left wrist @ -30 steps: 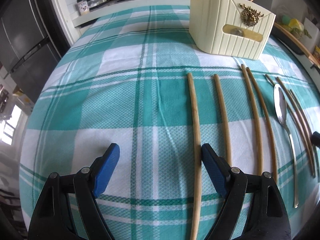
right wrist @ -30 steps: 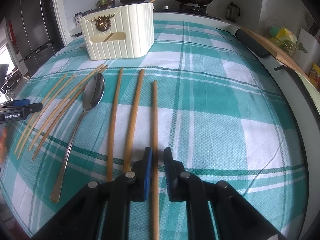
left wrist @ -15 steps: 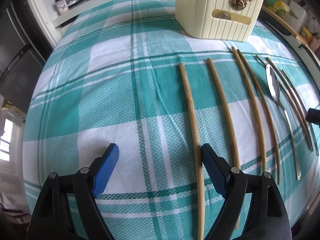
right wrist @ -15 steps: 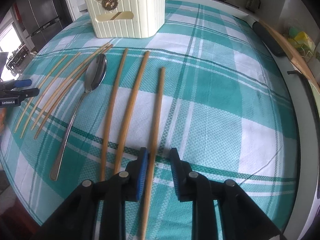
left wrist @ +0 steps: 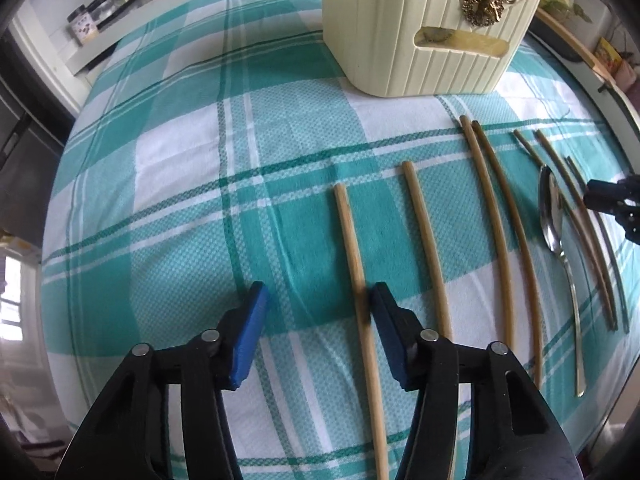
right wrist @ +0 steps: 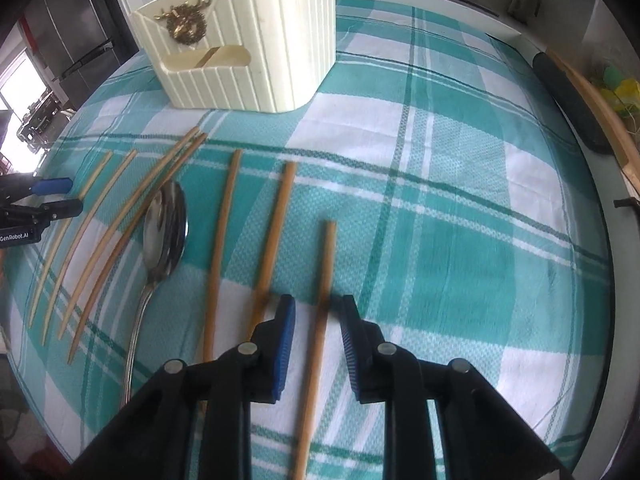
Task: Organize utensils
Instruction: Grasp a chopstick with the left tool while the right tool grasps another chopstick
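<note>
The right gripper (right wrist: 316,336) hung with jaws spread around one chopstick (right wrist: 320,308), not pinching it; the left gripper (left wrist: 318,332), jaws wide, straddled bare cloth (left wrist: 180,208) beside another chopstick (left wrist: 356,280). More chopsticks and a spoon (right wrist: 164,232) lay in a row before the cream holder (right wrist: 256,40), with open cloth stretching to the table's right edge (right wrist: 600,216)

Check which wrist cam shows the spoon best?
Right wrist view: the spoon lies whole and large, bowl up-frame toward the cream holder, handle running down-frame. Left wrist view shows the same spoon small, thin and distorted near the right edge.
</note>
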### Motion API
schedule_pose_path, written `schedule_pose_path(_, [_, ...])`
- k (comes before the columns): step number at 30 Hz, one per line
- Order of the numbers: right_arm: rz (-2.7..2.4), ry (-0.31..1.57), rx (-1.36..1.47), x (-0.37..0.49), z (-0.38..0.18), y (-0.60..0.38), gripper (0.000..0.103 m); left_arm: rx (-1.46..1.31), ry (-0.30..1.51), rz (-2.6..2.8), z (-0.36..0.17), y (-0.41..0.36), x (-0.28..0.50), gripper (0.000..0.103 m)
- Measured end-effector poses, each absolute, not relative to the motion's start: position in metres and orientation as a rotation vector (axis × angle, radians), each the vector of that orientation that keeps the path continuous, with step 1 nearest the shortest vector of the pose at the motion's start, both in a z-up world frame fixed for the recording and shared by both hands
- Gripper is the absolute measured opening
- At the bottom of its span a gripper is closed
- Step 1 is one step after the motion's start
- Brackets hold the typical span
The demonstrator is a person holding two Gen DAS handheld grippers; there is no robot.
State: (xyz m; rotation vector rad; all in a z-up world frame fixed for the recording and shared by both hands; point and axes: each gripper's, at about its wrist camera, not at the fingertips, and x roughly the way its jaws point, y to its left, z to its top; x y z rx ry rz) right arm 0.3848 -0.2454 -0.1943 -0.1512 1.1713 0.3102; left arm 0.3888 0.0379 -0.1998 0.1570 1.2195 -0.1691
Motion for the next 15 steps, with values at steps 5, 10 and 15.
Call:
schedule_pose_path(5, [0.293, 1.17, -0.108, 0.408, -0.195, -0.242, 0.02, 0.134, 1.243, -0.166, -0.199, 0.031, 0.41, 0.023])
schedule_pose_path(10, [0.286, 1.15, -0.059, 0.414, -0.196, -0.247, 0.006, 0.135, 1.209, -0.151, -0.199, 0.027, 0.408, 0.005])
schedule_pose_path(15, [0.304, 1.059, 0.046, 0.405, -0.178, -0.259, 0.006, 0.068, 1.135, -0.137, -0.179, 0.04, 0.394, 0.005])
